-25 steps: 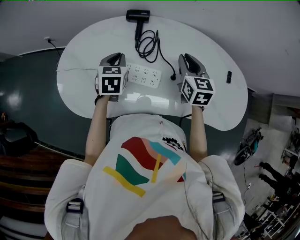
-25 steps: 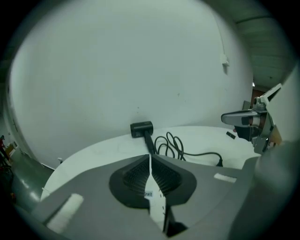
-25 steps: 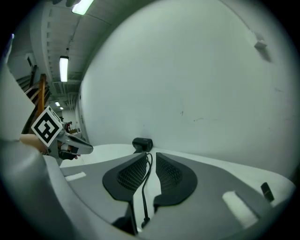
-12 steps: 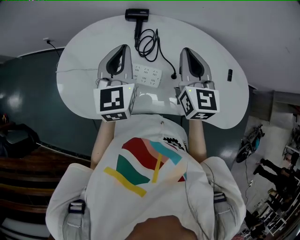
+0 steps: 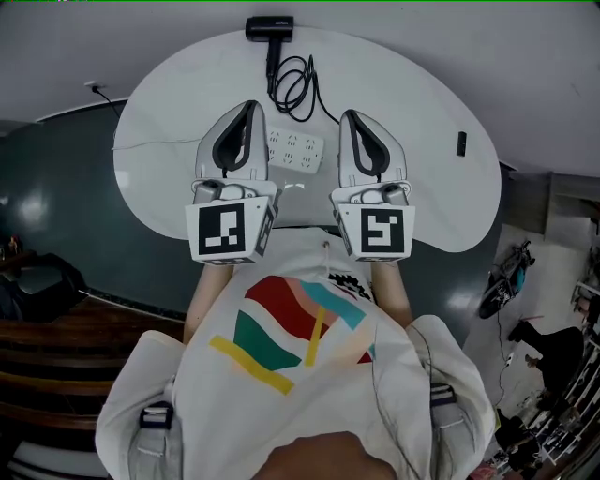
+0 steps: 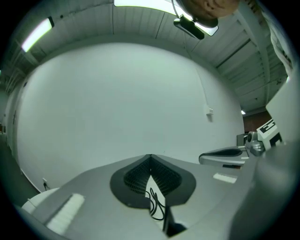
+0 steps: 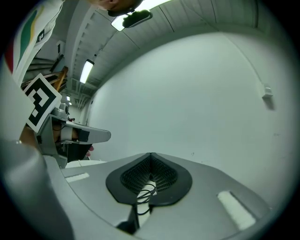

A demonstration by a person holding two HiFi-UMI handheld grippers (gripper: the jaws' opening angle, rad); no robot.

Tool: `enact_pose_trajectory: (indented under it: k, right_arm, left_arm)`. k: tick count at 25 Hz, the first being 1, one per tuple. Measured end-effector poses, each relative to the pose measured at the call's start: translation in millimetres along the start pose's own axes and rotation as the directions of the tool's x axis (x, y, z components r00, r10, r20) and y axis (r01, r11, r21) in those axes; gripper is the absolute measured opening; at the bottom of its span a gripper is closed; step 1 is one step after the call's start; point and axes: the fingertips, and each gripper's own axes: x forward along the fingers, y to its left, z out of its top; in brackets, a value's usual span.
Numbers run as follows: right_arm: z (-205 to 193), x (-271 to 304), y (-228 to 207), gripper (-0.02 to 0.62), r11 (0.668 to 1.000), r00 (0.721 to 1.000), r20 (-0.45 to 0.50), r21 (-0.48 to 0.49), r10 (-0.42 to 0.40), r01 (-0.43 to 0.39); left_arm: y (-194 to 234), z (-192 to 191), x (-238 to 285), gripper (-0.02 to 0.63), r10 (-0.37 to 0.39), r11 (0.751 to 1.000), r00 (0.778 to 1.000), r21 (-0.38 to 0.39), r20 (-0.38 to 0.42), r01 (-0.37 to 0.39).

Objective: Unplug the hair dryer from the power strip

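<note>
I hold both grippers out ahead of the torso, forearms reaching forward, each one pointing level at the far wall. The left gripper [image 5: 247, 111] and right gripper [image 5: 351, 118] hang side by side, apart, above the white table [image 5: 159, 122]. On each I read the jaws pressed together with nothing between them. The power strip [image 5: 296, 150] lies on the table between the two grippers. The hair dryer [image 5: 270, 28] rests at the table's far edge. Its coiled cord [image 5: 295, 84] trails toward the right gripper, whose body hides the cord's end from me.
</note>
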Motion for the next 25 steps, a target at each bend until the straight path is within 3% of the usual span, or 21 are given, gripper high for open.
enact_pose_trajectory:
  k: [25]
  right_arm:
    - [-2.9,-2.0,-5.3,0.013,1.0,1.0,-0.007,0.015,0.008,-0.007]
  left_arm:
    - [6.4,0.3,-3.1,0.0,0.013,0.999,1.0,0.05,-0.004,-0.013]
